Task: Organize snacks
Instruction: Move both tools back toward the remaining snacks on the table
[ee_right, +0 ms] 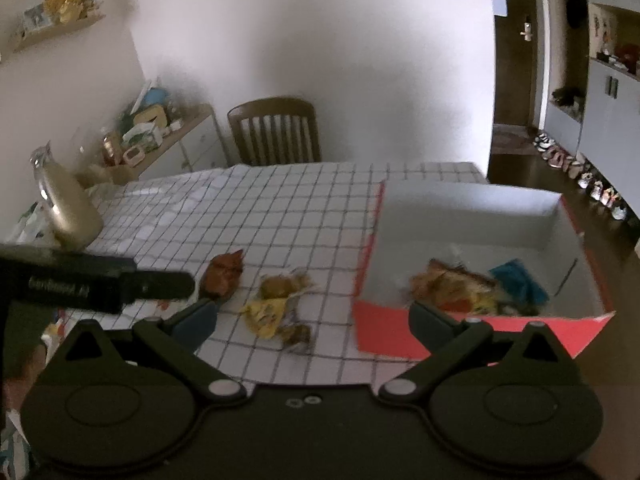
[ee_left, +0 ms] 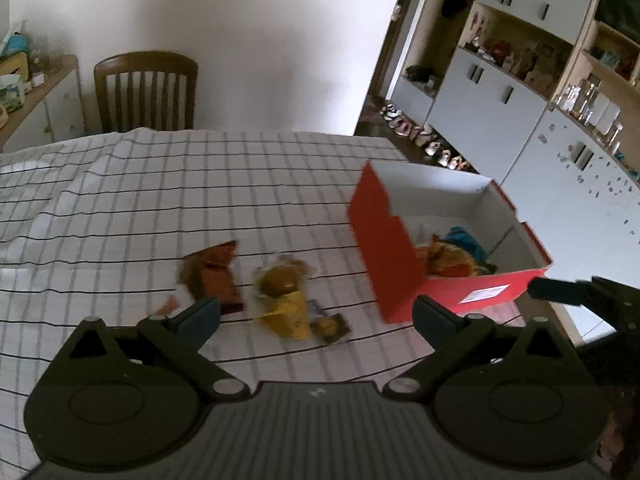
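Two grippers hover above the table [ee_left: 240, 184], which carries a white cloth with dark grid lines. The left gripper [ee_left: 316, 312] points forward and a little down, its fingers spread wide with nothing between them. The right gripper [ee_right: 312, 316] is posed the same way, also wide and holding nothing; one finger of it shows at the right edge of the left view, and the left gripper's finger crosses the left side of the right view.

On the cloth near the near edge lie loose snacks: a brown packet [ee_left: 216, 276], a yellow packet [ee_left: 286, 300] just beside it, and a small dark wrapped piece [ee_left: 332, 326] touching the yellow one. They are blurred, so details I cannot tell.

At the right edge of the table stands a red box [ee_right: 400, 332], white inside, with several snacks [ee_right: 460, 288] and a blue packet [ee_right: 520, 284] in it. Beyond the far edge stands a wooden chair [ee_right: 276, 132].
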Demonstrator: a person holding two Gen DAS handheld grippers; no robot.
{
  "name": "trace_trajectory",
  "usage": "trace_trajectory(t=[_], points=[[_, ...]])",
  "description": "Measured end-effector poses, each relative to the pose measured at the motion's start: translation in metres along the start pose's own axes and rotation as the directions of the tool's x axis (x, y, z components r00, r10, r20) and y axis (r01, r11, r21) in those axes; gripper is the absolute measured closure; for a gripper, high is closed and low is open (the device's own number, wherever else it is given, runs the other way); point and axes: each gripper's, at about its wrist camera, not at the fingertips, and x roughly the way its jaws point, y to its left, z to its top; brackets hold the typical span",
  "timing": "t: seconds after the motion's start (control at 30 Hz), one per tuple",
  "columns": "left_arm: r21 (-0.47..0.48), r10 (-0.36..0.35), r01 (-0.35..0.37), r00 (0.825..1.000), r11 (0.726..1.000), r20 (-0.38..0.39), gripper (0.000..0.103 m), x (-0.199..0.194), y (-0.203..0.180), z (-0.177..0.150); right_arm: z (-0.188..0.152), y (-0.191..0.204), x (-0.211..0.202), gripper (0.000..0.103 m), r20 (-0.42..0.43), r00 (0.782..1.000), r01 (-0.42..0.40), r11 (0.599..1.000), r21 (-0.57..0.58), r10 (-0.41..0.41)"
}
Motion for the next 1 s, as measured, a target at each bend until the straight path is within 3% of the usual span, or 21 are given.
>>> trace_trajectory(t=[0.13, 0.43, 0.67, 1.0], points=[[-0.004, -0.005, 0.005, 0.999, 1.0, -0.038, 0.0, 0.006, 0.035, 0.0, -0.009, 0.024, 0.01, 0.0, -0.025, 1.0, -0.015, 1.0, -0.016, 0.014], [0.152, 0.008, 0.005, 0.996, 0.988, -0.083, 0.0, 0.025, 0.085, -0.009, -0.025, 0.079, 0.044, 0.0, -0.103, 0.993, -0.068, 0.994, -0.083, 0.06], [0.235, 0.005, 0.042, 0.981, 0.971, -0.196, 0.0, 0.065, 0.113, -0.016, -0.035, 0.112, 0.074, 0.003, -0.162, 0.984, -0.102, 0.986, -0.135, 0.08], [0.298, -0.012, 0.1, 0.959, 0.949, -0.283, 0.0, 0.108, 0.125, -0.017, -0.059, 0.152, 0.13, 0.02, -0.268, 0.959, -0.16, 0.954, -0.254, 0.09]])
